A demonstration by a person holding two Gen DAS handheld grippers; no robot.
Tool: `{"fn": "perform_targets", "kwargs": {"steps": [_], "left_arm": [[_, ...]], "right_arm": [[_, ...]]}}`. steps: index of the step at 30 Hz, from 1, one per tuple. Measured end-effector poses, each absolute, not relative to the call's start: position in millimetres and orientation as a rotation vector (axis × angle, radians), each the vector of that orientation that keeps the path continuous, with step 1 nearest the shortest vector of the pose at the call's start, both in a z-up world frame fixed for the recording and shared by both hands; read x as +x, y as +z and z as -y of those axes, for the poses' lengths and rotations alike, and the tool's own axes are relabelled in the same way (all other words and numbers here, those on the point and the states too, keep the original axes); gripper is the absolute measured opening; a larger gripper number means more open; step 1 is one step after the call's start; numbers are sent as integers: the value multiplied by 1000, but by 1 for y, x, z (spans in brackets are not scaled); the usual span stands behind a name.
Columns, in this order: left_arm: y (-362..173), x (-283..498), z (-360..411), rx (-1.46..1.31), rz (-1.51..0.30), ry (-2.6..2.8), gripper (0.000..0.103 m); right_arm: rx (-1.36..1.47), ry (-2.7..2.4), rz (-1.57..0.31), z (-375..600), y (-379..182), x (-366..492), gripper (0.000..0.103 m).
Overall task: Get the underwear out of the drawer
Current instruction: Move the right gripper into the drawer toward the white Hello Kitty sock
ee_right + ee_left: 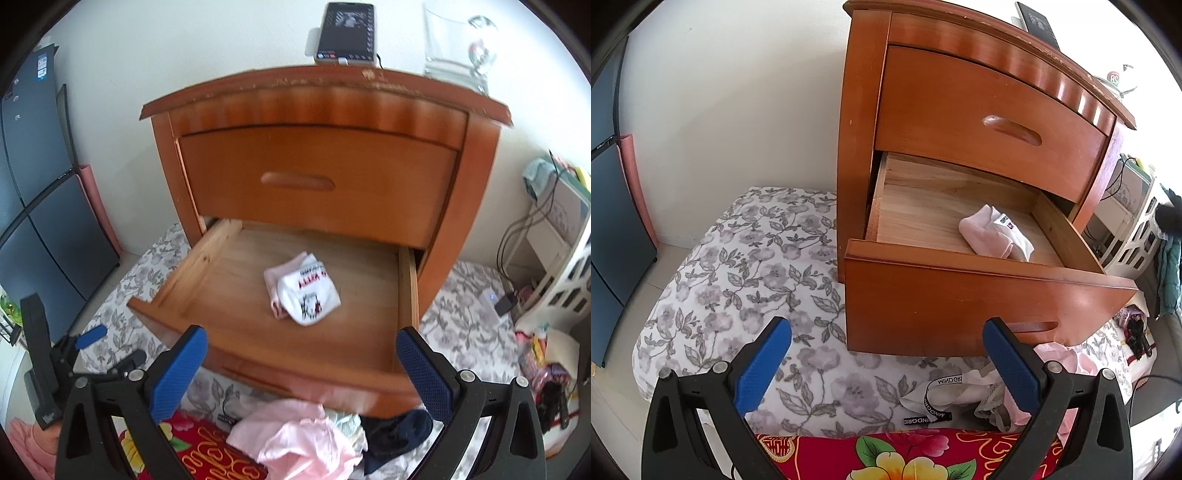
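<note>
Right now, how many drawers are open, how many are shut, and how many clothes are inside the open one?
Open drawers: 1, the bottom drawer
Shut drawers: 1, the top drawer
Clothes inside: 1 folded pink and white bundle
Total: 2 drawers, 1 bundle

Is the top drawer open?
No, the top drawer sits shut; only the bottom drawer is pulled out.

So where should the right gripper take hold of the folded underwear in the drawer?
Grip the raised middle of the underwear from above: it lies flat on the open drawer floor, apart from the walls, and the right gripper is open.
</note>
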State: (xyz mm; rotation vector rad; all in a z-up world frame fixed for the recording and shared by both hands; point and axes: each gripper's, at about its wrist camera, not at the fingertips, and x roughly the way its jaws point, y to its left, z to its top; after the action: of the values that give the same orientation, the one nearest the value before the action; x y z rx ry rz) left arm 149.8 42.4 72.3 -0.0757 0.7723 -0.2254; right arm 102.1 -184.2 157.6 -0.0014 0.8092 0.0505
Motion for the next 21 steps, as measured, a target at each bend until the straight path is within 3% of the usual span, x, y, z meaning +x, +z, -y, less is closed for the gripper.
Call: {"fn": "perform_targets", "kwargs": {"steps": [11, 21], "left_arm": [[70, 153, -43, -81, -774, -239, 103], [67, 157, -45, -86, -775, -238, 103]], "right_arm": [[-59, 90, -796, 178, 176, 150, 103], [-85, 86, -946, 179, 123, 208, 103]]}}
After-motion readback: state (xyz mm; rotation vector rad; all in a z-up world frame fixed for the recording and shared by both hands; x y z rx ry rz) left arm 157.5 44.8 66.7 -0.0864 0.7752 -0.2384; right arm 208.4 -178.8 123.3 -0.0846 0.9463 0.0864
